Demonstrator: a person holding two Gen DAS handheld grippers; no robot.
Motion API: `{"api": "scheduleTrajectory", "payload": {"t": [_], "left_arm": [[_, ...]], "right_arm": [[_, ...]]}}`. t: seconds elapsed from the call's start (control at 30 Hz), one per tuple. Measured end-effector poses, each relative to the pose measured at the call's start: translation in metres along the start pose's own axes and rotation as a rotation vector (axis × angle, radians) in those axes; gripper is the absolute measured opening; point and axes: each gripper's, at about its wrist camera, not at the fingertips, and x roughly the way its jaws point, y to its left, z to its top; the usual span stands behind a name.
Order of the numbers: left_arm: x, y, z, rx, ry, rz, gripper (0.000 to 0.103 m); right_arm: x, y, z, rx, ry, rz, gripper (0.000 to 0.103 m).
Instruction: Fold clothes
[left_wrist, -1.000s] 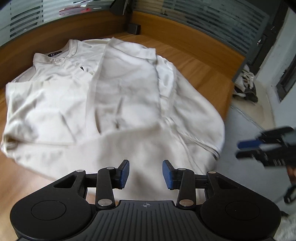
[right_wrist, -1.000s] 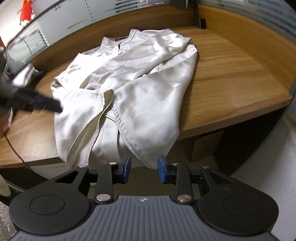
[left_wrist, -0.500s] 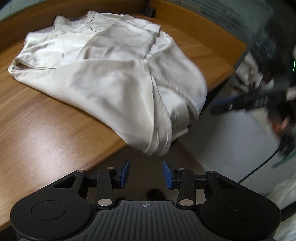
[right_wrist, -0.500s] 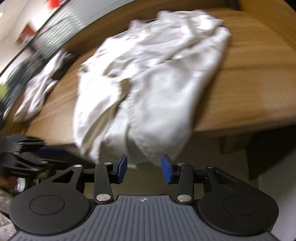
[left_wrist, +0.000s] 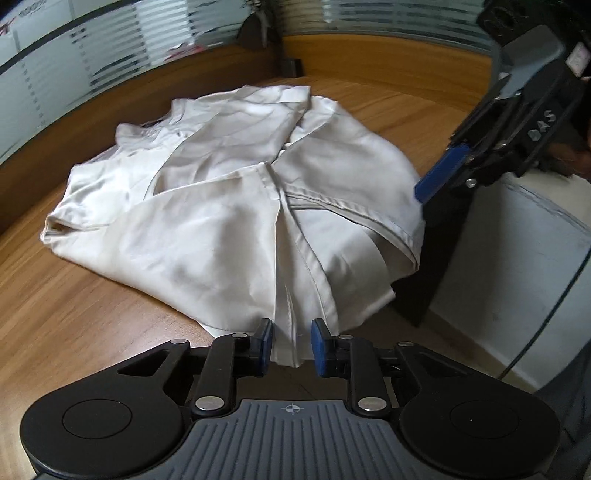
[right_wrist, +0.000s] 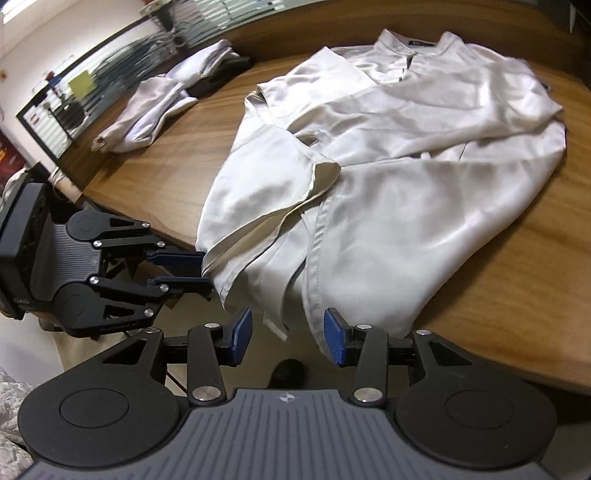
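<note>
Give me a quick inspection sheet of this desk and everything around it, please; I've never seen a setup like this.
Surface: curved wooden table, raised wooden back edge.
Job's things: white shirt, collar at the far side, sleeves folded in, hem hanging over the near edge.
Clutter: second pale garment bunched at the far left, beside something dark.
Grippers: left hand-held gripper open, hem cloth between its fingers; right hand-held gripper open, the hem's edge between its fingers, not gripped.
Cables: thin dark cable hanging beside the table.
Surroundings: glass partitions with blinds; white cabinet beside the table.
</note>
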Motion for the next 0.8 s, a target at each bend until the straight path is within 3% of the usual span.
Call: {"api": "scheduleTrajectory", "payload": {"t": [0.07,0.33,0.53,0.7,0.8], "left_arm": [[0.004,-0.006,-0.001,-0.017,0.027,-0.041,0.025],[0.005,-0.032,-0.023,-0.040,0.144,-0.061,0.029],[0.000,0.013,-0.029,-0.266,0.143,0.047,0.066],[0.009,0.039,-0.016,-0.354,0.122,0.031,0.070],[0.023,0.045,-0.007,-0.407,0.148,-0.031,0.070]], "right_arm": [[-0.004,-0.004,-0.001,0.001,0.001,0.011,0.050],[-0.002,-0.022,-0.020,0.013,0.047,0.042,0.056],[0.015,-0.042,-0.031,0.092,0.054,0.046,0.066],[0.033,-0.047,-0.032,0.127,0.031,0.071,0.067],[0.041,-0.048,-0.031,0.160,-0.014,0.088,0.067]]}}
